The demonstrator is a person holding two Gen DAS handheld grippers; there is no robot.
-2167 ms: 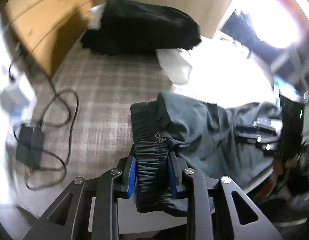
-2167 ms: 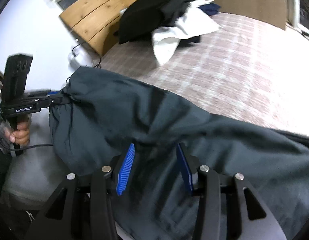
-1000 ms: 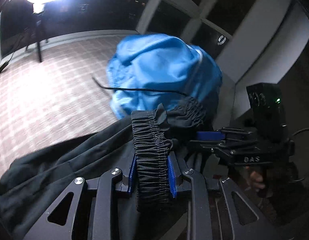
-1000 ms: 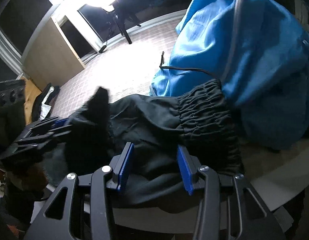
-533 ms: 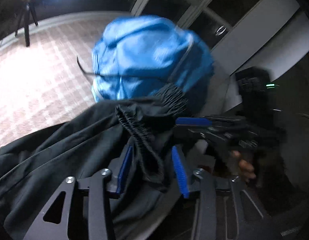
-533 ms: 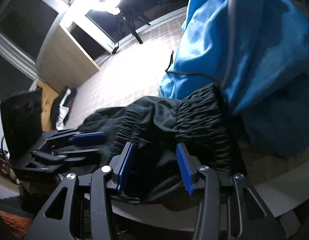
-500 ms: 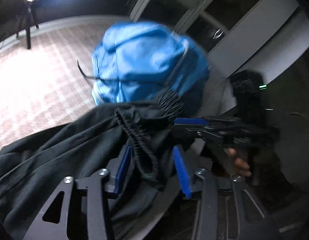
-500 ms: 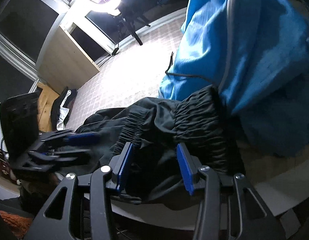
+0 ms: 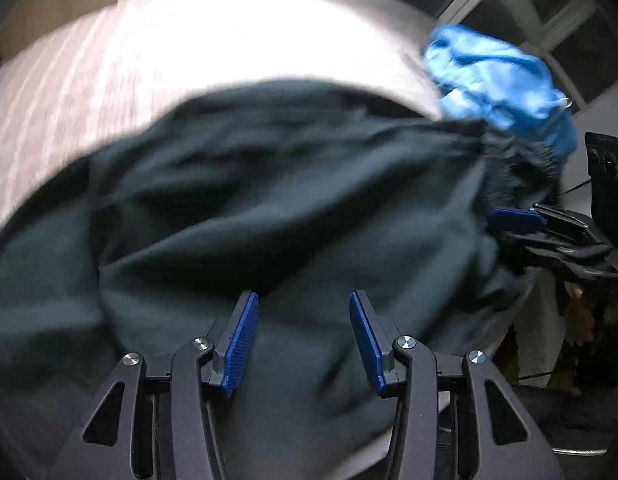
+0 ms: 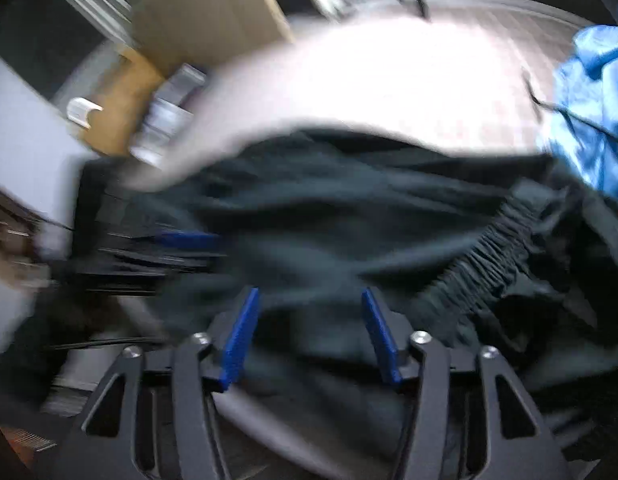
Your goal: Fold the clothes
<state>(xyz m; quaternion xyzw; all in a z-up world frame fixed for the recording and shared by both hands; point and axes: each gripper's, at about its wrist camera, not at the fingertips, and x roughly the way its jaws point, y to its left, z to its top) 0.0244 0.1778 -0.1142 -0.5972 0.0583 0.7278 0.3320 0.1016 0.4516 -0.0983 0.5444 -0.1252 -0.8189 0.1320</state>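
1. In the left wrist view the dark trousers (image 9: 269, 208) lie spread across the near edge of the bed (image 9: 237, 40), which has a pale checked cover; the picture is smeared by motion.
2. The left gripper (image 9: 303, 334) hangs over the trousers with its blue pads (image 9: 240, 344) standing apart. Cloth shows behind the gap, but the pads do not press on it, so the gripper holds nothing.
3. Towards the bed's right edge a bright blue jacket (image 9: 497, 80) is bunched up, touching the gathered end of the trousers.
4. At the far right of that view the right gripper (image 9: 521, 222) reaches in sideways at the trousers' gathered end; whether it touches the cloth there cannot be told.
5. In the right wrist view the left gripper (image 10: 189, 242) is a dark blur at the left, beside the trousers (image 10: 329, 220).
6. The right gripper (image 10: 311, 334) is part open and its jaws have just been closing a little; trouser cloth lies beneath the gap, not pinched by the blue pads (image 10: 379, 336).
7. The elastic waistband (image 10: 485, 256) runs slantwise to the right of the pads.
8. The blue jacket (image 10: 589, 112) sits at the bed's right edge, a black cord (image 10: 549, 108) trailing from it.
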